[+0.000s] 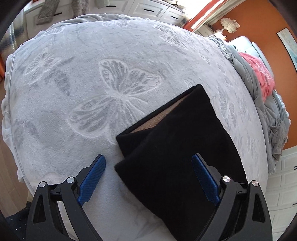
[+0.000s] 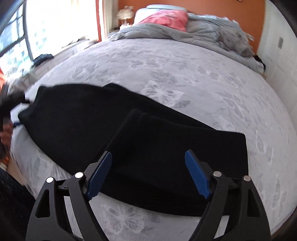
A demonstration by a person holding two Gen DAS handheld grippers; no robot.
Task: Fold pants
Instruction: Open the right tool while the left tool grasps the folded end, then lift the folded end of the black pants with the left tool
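Where the black pants (image 1: 178,148) lie on the pale butterfly-patterned blanket (image 1: 92,83), they fill the lower right of the left wrist view, folded into a thick, roughly rectangular bundle with one corner pointing toward the centre of the frame. A tan inner lining (image 1: 154,120) shows in a slit along the bundle's upper left edge. In the right wrist view the same pants (image 2: 130,133) stretch across the middle of the frame from the left edge to the lower right, a folded layer lying on top of the longer dark shape beneath.

The left gripper (image 1: 148,178) sits at the bottom of its frame with its blue-padded fingers (image 1: 91,181) spread wide apart; the left pad is over bare blanket and the right pad is over the black fabric, clamping nothing. The right gripper (image 2: 148,174) likewise has its blue pads (image 2: 196,176) held well apart above the folded layer, with no cloth between them.

Further out, a crumpled grey duvet (image 2: 194,31) and a pink garment (image 2: 167,18) lie at the top of the right wrist view, against an orange wall (image 2: 241,11). White drawer fronts (image 1: 148,9) run along the top of the left wrist view.
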